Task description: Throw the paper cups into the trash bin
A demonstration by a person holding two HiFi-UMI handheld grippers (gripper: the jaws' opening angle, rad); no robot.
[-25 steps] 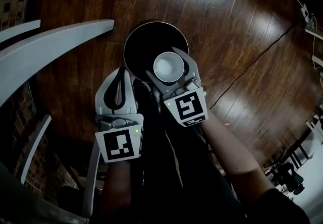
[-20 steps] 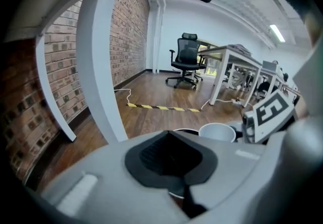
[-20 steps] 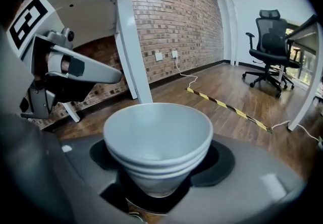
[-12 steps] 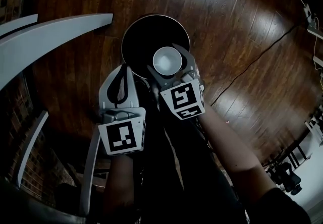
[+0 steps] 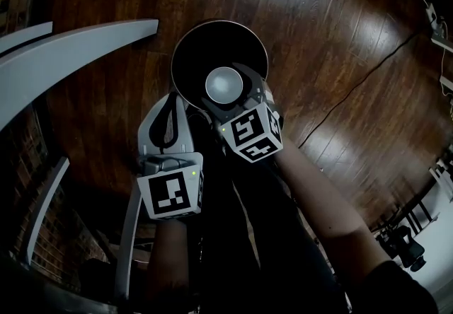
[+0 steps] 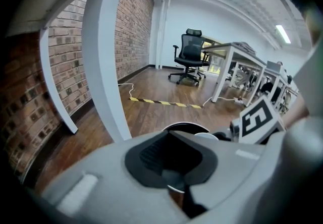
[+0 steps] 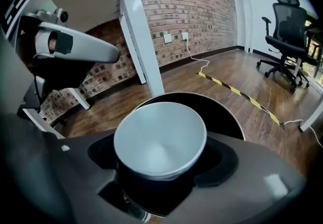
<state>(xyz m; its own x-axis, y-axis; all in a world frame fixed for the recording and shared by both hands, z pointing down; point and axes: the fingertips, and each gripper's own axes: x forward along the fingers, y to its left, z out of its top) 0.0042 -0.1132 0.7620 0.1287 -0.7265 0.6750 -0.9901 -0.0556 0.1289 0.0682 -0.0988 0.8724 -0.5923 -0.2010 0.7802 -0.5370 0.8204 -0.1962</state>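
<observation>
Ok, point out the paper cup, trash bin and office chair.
paper cup (image 7: 160, 140), right gripper view, its white inside.
trash bin (image 5: 191, 58), head view, its dark inside wall.
office chair (image 6: 192, 49), left gripper view, its backrest.

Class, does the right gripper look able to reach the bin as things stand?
Probably yes: the right gripper, its jaws just opening with the cup between them, hangs over the open bin; nothing lies between.

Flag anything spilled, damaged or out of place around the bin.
Nothing stands out. The paper cup looks undented. It sits between the jaws of the right hand-held gripper, which have just been opening, directly over the mouth of the trash bin. The bin stands upright, and no spill shows on the floor.
</observation>
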